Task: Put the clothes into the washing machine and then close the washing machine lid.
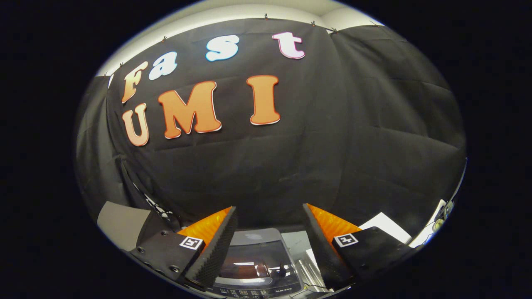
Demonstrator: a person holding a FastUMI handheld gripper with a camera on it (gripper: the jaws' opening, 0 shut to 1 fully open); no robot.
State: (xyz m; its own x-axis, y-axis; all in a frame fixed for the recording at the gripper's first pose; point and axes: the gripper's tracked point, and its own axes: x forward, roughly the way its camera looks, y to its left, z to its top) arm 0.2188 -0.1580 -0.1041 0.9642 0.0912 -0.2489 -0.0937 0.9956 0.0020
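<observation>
the washing machine (pixel 259 265) shows in part between the jaws: its left and right sides are hidden behind the fingers (pixel 214 249), and its front is cut off just below the control strip, whose markings are too small to tell. the dark lid glares with reflections, so whether anything lies inside cannot be told. the gripper (pixel 270 216) stands open with nothing between its fingers, whose rear parts are cut off. pale sheets (pixel 384 224) beyond the right finger are partly hidden.

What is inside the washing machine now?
The lid of the washing machine is shut and glossy with reflections, so the drum is covered. No clothes can be made out. The open claw holds nothing.
</observation>
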